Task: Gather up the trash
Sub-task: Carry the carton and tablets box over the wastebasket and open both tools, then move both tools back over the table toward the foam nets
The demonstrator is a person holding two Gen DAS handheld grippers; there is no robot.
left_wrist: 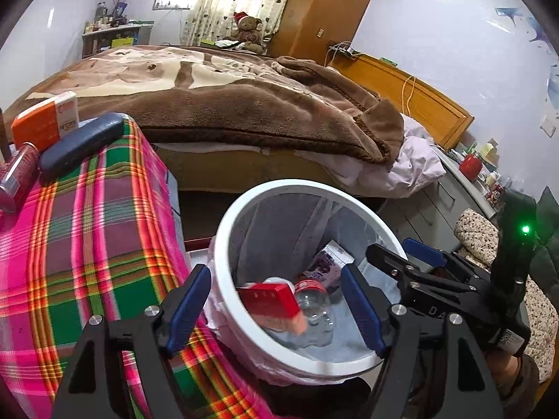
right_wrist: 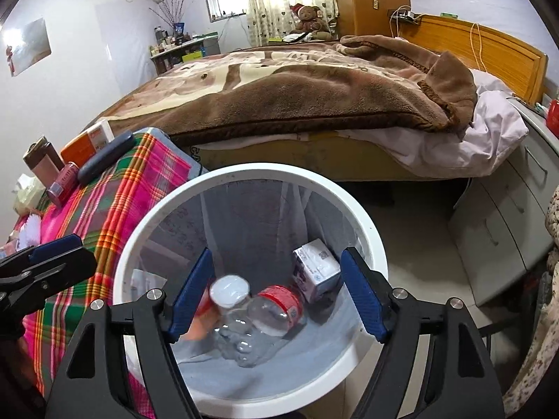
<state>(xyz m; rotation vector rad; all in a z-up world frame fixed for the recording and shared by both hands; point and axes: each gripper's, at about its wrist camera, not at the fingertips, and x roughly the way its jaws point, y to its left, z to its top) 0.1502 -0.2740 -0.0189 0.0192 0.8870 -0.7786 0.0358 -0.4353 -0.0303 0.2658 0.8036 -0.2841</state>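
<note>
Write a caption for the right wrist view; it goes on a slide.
Open right gripper above the white bin, a clear bottle and small carton inside.

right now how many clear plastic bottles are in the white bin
2. One clear plastic bottle with a red label lies at the bottom of the round white bin; a second clear one, white end up, leans beside it. More may be hidden beneath.
</note>
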